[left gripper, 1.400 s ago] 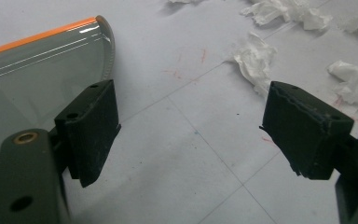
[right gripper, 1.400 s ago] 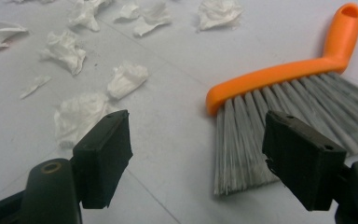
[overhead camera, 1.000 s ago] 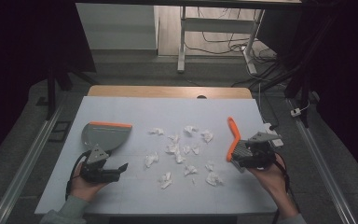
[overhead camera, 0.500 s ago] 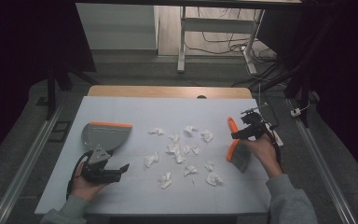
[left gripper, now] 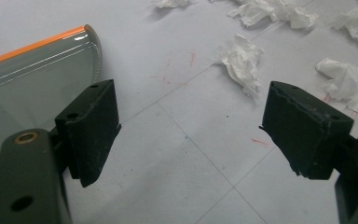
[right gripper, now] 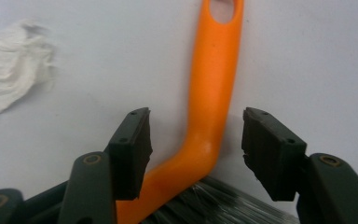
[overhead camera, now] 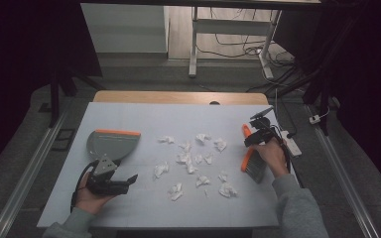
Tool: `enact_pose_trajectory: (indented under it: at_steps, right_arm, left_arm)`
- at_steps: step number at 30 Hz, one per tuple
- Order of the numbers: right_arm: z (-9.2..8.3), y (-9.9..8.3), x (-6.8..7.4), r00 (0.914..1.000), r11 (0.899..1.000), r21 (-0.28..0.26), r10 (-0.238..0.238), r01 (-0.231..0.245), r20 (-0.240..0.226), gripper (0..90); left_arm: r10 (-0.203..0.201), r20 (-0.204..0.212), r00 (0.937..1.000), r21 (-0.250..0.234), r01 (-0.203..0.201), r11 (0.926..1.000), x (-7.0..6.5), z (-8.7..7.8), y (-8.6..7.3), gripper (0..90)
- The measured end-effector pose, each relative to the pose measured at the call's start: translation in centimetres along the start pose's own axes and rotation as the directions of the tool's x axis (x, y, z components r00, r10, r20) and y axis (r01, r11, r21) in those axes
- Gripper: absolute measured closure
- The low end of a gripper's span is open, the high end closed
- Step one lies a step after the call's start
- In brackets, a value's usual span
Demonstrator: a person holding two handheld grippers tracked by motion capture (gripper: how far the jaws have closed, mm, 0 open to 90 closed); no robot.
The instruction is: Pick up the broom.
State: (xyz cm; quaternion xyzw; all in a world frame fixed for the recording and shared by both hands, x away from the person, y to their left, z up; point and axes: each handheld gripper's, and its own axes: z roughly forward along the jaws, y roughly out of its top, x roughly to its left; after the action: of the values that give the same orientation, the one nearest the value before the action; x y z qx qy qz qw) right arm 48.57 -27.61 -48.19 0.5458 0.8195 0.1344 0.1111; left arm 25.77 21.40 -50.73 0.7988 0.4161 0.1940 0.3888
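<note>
Brush (overhead camera: 252, 157) with its orange handle lies on the right side of the bench (overhead camera: 144, 213), bristles toward me and the handle running away from me. I have my right tongs (overhead camera: 249, 139) lowered over that handle; in the right gripper view the handle (right gripper: 213, 88) stands between the two black jaws, close against the left pad (right gripper: 131, 149) though I cannot tell if it touches, with a clear gap to the right pad (right gripper: 268, 149). These jaws have just been closing, with the handle between them, but they do not clamp it yet, so I count them as released. Grey bristles (right gripper: 214, 205) show just below the bend of the handle.

My left tongs (overhead camera: 125, 181) rest low on the left side of the bench, jaws spread wide and gripping nothing; in the left gripper view bare bench shows between the pads. Just beyond them lies the grey dustpan (overhead camera: 110, 145) with its orange edge turned away from me, its curved side near the left jaw in the left gripper view (left gripper: 32, 79).

Crumpled scraps of white paper (overhead camera: 188, 158) are scattered across the middle of the bench between dustpan and brush, some bunched, others apart. One scrap (right gripper: 14, 70) lies near the brush handle on its left in the right gripper view, apart from it
</note>
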Motion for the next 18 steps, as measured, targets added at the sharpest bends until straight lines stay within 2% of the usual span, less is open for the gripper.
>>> enact_pose_trajectory:
  at_steps: [4,6,13,14,18]
  right_arm:
    - [0.43,0.03,-0.13,0.9999,1.000,0.027,0.011,-0.011,0.004,50.2]
    - [0.65,0.02,-0.20,0.9995,0.999,0.035,0.032,-0.032,0.000,55.4]
    - [0.74,0.12,-0.33,0.9967,0.996,0.033,0.079,-0.079,0.019,69.8]
    - [0.72,0.12,-0.30,0.9976,0.997,0.038,0.064,-0.065,0.026,70.1]
    - [0.66,0.02,-0.46,0.9972,0.997,0.029,0.074,-0.074,0.015,70.4]
  left_arm:
    - [0.005,-0.002,1.0000,0.003,-0.005,1.0000,-0.09,0.04,-0.01,19.4]
    - [0.006,-0.001,1.0000,0.003,-0.006,1.0000,-0.09,0.04,-0.02,19.5]
    - [0.006,-0.005,1.0000,0.006,-0.006,1.0000,-0.15,0.05,-0.02,19.5]
    - [0.007,-0.005,1.0000,0.006,-0.007,1.0000,-0.19,0.05,-0.03,19.5]
    - [0.010,-0.006,0.9999,0.007,-0.010,0.9999,-0.21,0.06,-0.02,19.5]
